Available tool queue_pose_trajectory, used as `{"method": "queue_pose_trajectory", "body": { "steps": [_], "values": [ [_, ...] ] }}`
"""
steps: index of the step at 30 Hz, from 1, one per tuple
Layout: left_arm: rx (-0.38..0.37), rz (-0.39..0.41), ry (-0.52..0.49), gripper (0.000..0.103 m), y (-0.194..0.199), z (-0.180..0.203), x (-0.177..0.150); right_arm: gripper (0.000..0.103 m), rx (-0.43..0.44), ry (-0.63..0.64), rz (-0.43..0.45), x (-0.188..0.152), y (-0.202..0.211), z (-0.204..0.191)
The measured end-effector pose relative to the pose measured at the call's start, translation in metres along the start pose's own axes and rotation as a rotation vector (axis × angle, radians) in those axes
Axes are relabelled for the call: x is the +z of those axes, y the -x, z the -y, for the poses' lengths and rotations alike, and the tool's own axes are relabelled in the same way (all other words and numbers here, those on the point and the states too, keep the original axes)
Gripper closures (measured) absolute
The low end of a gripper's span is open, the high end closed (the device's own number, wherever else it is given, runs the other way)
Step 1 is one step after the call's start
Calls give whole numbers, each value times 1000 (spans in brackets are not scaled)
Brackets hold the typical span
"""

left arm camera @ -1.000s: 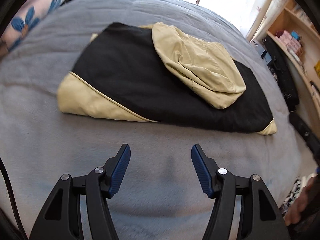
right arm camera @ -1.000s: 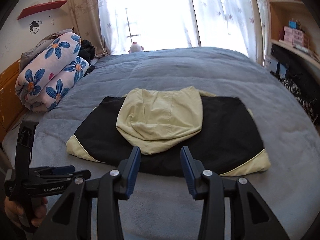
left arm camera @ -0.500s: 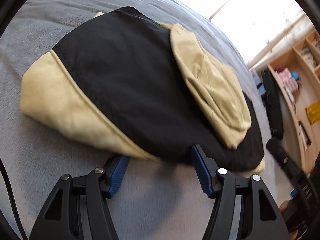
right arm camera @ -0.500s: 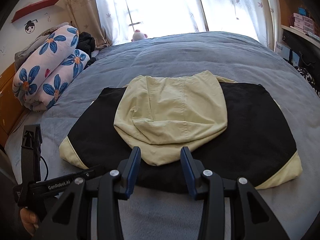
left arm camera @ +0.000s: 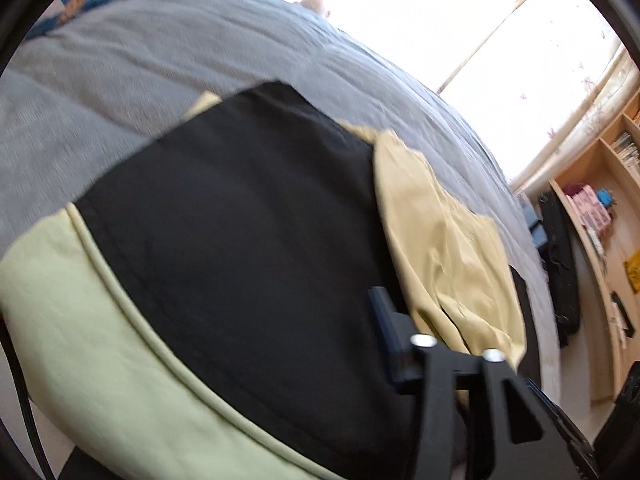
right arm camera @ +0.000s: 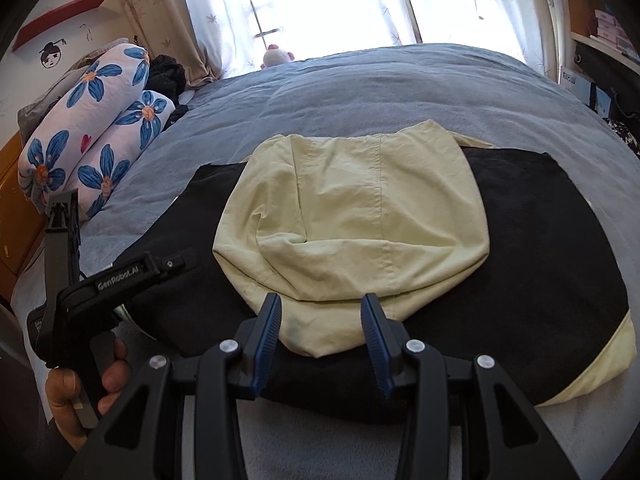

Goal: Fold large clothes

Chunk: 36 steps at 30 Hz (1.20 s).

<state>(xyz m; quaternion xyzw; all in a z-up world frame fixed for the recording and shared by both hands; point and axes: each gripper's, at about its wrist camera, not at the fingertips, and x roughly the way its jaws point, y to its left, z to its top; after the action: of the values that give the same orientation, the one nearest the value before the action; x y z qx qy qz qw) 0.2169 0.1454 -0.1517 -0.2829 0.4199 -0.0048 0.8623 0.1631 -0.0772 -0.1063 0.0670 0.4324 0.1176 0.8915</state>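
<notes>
Over the folded jacket (right arm camera: 540, 240), right gripper (right arm camera: 320, 332) jaws spread, left gripper (right arm camera: 120, 276) jaws partly hidden, cannot tell.

Jacket (right arm camera: 540, 240): matt woven cloth, black body, pale yellow hood (right arm camera: 352, 216) lightly creased. Bedcover (right arm camera: 360, 88): grey, fuzzy, probably fleece. Right gripper (right arm camera: 320, 336): matt black plastic, blue ribbed pads (right arm camera: 267, 340).

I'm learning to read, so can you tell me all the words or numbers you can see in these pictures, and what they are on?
"GenRobot.AI": white letters on the black body of the left gripper, seen from the right wrist.
White box by the shelves on the right: dark print, too small to read.
Pink boxes on the shelf: any print is too small to read.
Left wrist view: blurred, nothing readable.
</notes>
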Motion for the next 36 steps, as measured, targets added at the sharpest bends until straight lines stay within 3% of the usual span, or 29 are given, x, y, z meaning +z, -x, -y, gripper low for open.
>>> {"method": "queue_pose_trajectory", "body": {
  "steps": [1, 3, 9, 13, 16, 20, 25, 27, 30, 32, 36],
  "values": [
    [21, 21, -17, 84, 3, 0, 0, 65, -5, -2, 3, 1, -1, 1],
    [25, 51, -41, 89, 8, 1, -2, 75, -3, 0, -4, 6, -6, 2],
    [48, 121, -106, 94, 28, 17, -3, 89, -41, -6, 20, 29, -24, 11],
    [79, 175, -170, 94, 48, 29, -8, 91, -64, -13, 10, 35, -50, 20],
    [83, 201, -216, 95, 59, 43, -9, 91, -75, -6, -88, 21, -83, 24],
    [117, 246, -323, 96, 72, 76, -12, 91, -106, 48, -63, 11, -78, 18],
    [133, 296, -453, 96, 78, 132, -10, 91, -4, -23, -104, 10, -66, 33],
    [187, 321, -563, 96, 75, 170, -16, 91, 45, -70, -128, 10, -55, 45],
    [150, 346, -676, 96, 70, 224, -26, 91, 119, -203, -131, 8, -22, 74],
    [111, 349, -759, 96, 64, 263, -39, 91, 66, -260, -78, 3, 10, 101],
    [2, 314, -949, 96, 41, 333, -90, 91, -170, -403, 49, -15, 78, 176]
  ]
}}
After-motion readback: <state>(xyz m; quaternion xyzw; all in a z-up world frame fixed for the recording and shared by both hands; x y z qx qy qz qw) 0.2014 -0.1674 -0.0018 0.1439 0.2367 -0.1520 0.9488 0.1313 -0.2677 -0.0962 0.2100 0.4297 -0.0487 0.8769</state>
